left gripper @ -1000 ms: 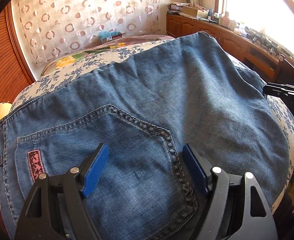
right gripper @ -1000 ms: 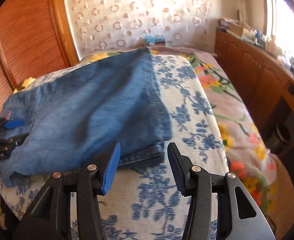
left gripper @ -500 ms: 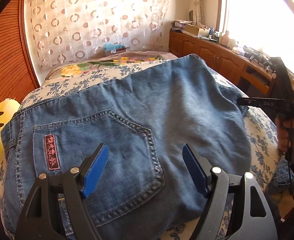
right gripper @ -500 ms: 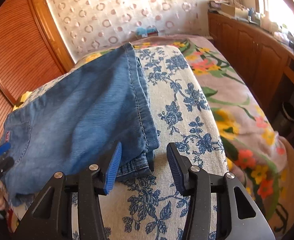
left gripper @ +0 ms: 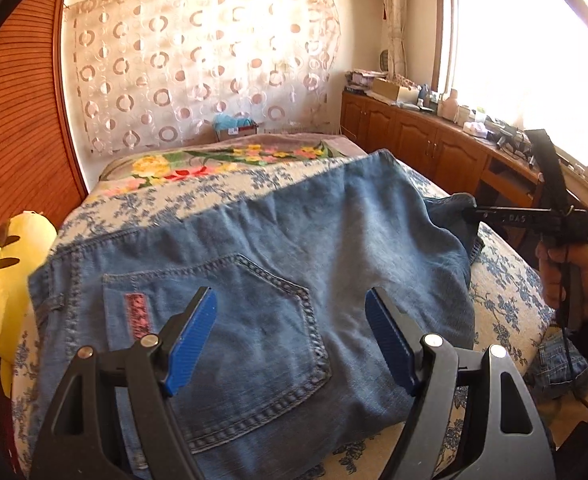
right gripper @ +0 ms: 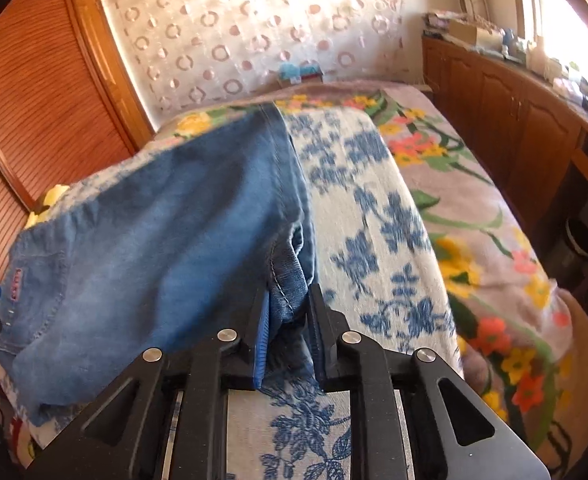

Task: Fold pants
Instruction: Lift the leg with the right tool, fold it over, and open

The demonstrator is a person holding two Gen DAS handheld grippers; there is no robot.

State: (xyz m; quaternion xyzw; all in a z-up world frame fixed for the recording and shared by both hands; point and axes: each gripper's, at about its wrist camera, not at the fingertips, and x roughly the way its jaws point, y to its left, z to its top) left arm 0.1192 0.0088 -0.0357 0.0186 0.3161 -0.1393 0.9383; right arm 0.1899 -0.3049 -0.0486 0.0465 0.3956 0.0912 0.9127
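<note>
Blue jeans (left gripper: 301, 264) lie folded on a bed with a blue-flowered cover (left gripper: 505, 292), back pocket with a red label up. My left gripper (left gripper: 290, 336) is open and hovers empty above the pocket. My right gripper (right gripper: 288, 316) is shut on the folded corner of the jeans (right gripper: 290, 280) at their right edge. It also shows in the left wrist view (left gripper: 473, 214), pinching that corner. The jeans spread left from it in the right wrist view (right gripper: 154, 248).
A yellow plush toy (left gripper: 2, 280) sits at the bed's left edge by a wooden wall. Wooden cabinets (left gripper: 425, 144) with clutter on top run along the right under a window. A floral blanket (right gripper: 473, 200) covers the bed's far side.
My right gripper has closed on the jeans' folded corner and lifted it slightly. My left gripper has pulled back from the jeans, still open.
</note>
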